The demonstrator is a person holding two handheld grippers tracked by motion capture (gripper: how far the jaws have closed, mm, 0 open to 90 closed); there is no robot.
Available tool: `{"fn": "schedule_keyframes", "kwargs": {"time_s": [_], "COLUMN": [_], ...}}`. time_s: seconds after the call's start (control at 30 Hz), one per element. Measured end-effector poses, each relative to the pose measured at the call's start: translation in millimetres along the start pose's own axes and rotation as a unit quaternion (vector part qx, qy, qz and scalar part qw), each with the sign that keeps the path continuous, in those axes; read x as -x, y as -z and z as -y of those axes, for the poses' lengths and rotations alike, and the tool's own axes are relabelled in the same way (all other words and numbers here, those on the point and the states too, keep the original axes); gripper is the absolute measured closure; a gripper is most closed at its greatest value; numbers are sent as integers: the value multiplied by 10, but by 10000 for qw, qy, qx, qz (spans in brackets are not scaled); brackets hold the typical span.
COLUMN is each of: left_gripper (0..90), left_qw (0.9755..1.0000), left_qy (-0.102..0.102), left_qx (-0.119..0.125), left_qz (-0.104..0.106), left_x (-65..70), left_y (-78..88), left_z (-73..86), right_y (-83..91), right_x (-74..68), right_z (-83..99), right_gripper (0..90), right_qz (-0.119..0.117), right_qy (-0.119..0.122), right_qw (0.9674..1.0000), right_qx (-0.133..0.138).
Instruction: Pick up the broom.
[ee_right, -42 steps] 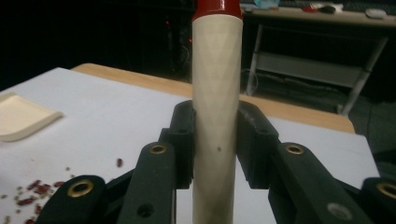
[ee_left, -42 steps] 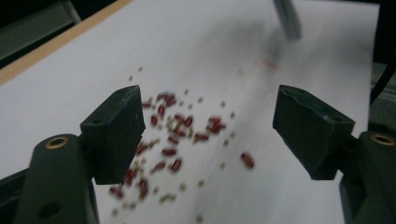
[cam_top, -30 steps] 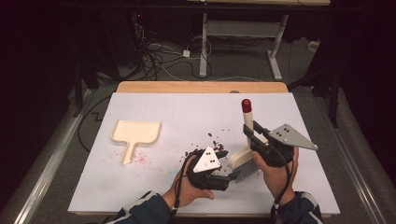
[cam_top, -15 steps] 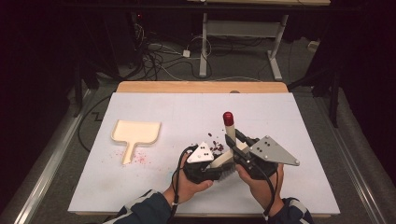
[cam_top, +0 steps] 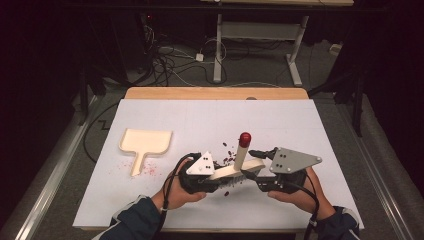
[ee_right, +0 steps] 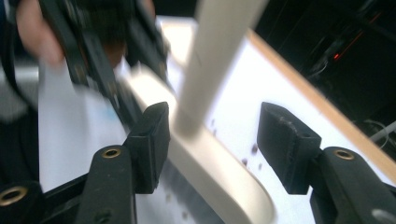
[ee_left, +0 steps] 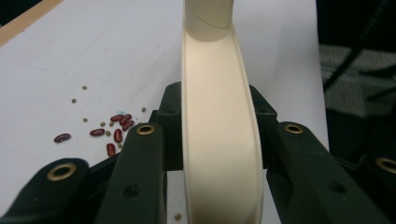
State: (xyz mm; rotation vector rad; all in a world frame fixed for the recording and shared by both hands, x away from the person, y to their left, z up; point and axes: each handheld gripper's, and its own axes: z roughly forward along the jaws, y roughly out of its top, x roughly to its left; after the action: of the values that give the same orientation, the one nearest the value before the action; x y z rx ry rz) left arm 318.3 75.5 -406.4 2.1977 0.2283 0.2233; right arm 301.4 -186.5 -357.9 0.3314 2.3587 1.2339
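My left gripper [ee_left: 212, 154] is clamped on the curved cream back of the brush [cam_top: 235, 172], pads pressing both flanks. My right gripper [ee_right: 212, 149] has just been opening; its jaws straddle the other end of the brush without pressing it, so the left carries it. The brush hangs near the table's [cam_top: 300, 125] front edge, about mid-width, with its red-knobbed handle [cam_top: 242, 150] standing up. It looks light, stiff and smooth, likely slippery, so I'd hold the broad back rather than the round handle. Beans [ee_left: 114, 133] lie scattered just beyond. The dustpan [cam_top: 145, 145] lies well apart, toward the left edge.
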Motion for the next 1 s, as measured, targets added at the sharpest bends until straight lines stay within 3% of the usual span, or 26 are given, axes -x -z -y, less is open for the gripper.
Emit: {"fn": "schedule_keyframes", "kwargs": {"time_s": [0.07, 0.1, 0.17, 0.3, 0.37, 0.43, 0.47, 0.6, 0.67, 0.73, 0.77, 0.8, 0.83, 0.87, 0.9, 0.93, 1.0], "left_gripper": [659, 659, 659, 659, 658, 658, 654, 581, 559, 523, 487, 442, 413, 384, 333, 311, 268], "left_qw": [9998, 9998, 9989, 9978, 9969, 9967, 9968, 9972, 9976, 9983, 9987, 9987, 9989, 9989, 9986, 9973, 9965], "left_qy": [-163, -163, -314, -391, -499, -503, -418, -419, -454, -478, -464, -464, -411, -411, -399, -345, -313], "left_qx": [-127, -127, -220, -182, -300, -338, -274, -249, -234, -215, -200, -200, -153, -153, -135, -64, -22], "left_qz": [74, 74, 260, 506, 525, 531, 620, 567, 470, 244, 110, 110, -164, -164, -321, -646, -772], "left_x": [32, 32, 69, 115, 139, 138, 109, 91, 84, 84, 77, 77, 58, 58, 50, 40, 29], "left_y": [35, 35, 69, 50, 30, 25, 34, 45, 62, 78, 93, 93, 136, 136, 164, 221, 254], "left_z": [24, 24, 49, 37, 34, 42, 58, 43, 39, 37, 37, 37, 48, 48, 58, 80, 96], "right_y": [-74, -74, -206, -375, -446, -485, -487, -493, -482, -485, -481, -481, -466, -455, -442, -427, -393], "right_x": [12, 12, -27, -113, -156, -185, -187, -175, -199, -198, -195, -195, -178, -163, -148, -130, -91], "right_z": [79, 79, 141, 205, 230, 241, 246, 257, 245, 227, 224, 224, 221, 220, 218, 215, 211], "right_gripper": [425, 425, 429, 465, 523, 558, 579, 655, 666, 668, 669, 669, 669, 669, 668, 669, 669], "right_qz": [-280, -280, -718, -1252, -1485, -1549, -1571, -1733, -1708, -1598, -1533, -1533, -1441, -1374, -1299, -1231, -1045], "right_qy": [-59, -59, 98, 275, 267, 458, 403, 274, 306, 373, 365, 365, 303, 273, 212, 152, 26], "right_qw": [9995, 9995, 9962, 9903, 9869, 9853, 9852, 9832, 9835, 9850, 9860, 9860, 9876, 9887, 9899, 9909, 9934], "right_qx": [-151, -151, -489, -532, -572, -552, -553, -510, -515, -535, -547, -547, -551, -535, -523, -515, -481]}}
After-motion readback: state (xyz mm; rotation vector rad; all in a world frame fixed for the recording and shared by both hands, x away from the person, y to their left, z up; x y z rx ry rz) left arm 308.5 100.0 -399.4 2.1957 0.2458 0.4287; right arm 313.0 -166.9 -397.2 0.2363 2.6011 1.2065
